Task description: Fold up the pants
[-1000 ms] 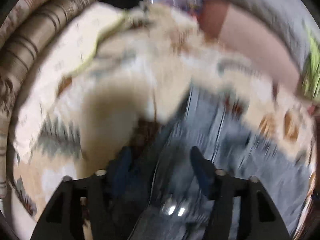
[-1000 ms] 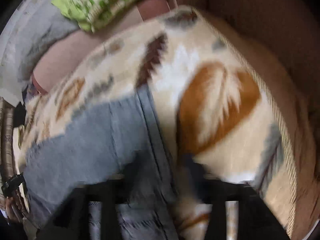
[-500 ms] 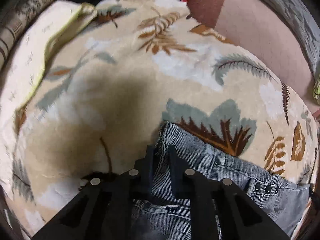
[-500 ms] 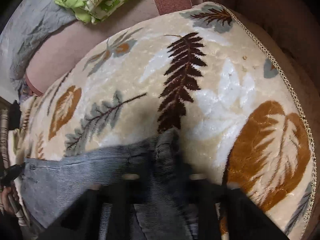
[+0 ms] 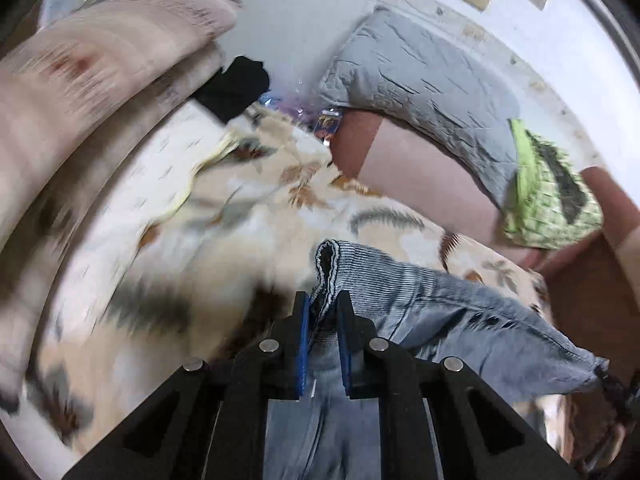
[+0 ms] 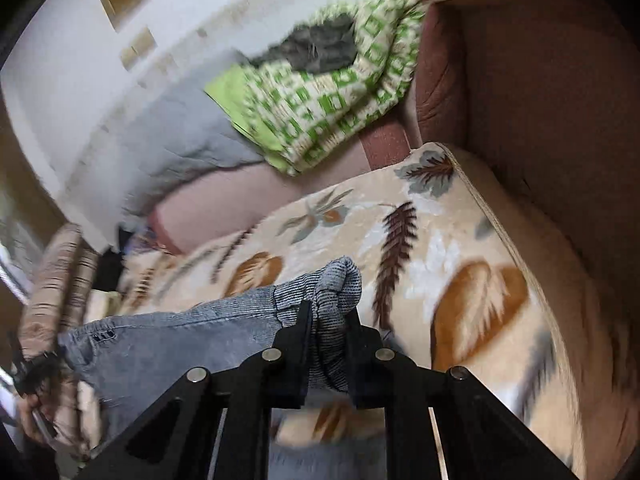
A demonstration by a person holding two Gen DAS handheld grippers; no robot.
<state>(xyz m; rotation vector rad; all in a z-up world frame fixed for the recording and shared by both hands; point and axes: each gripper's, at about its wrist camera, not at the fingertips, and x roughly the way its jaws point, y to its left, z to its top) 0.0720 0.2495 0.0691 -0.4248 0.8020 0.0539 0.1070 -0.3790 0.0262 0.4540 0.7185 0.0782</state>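
The grey-blue corduroy pants (image 5: 432, 300) hang stretched between my two grippers, lifted above a cream leaf-print blanket (image 5: 224, 216). My left gripper (image 5: 323, 304) is shut on one end of the waistband, whose folded edge sticks up past the blue pads. My right gripper (image 6: 329, 314) is shut on the other end of the pants (image 6: 192, 340), a bunched corner poking above the fingers. The waistband with its dark snaps runs taut between the two ends; the legs hang out of sight below.
The blanket (image 6: 440, 248) covers a sofa seat with a brown armrest (image 6: 540, 100) at the right. A grey quilt (image 5: 420, 76) and a green-and-white cloth (image 6: 328, 96) lie along the back. A striped cushion (image 5: 92, 64) sits at the left, a black garment (image 5: 236, 88) behind it.
Both grippers, shut on the waistband, have lifted the pants off the blanket and tilted upward; the wall and sofa back now show.
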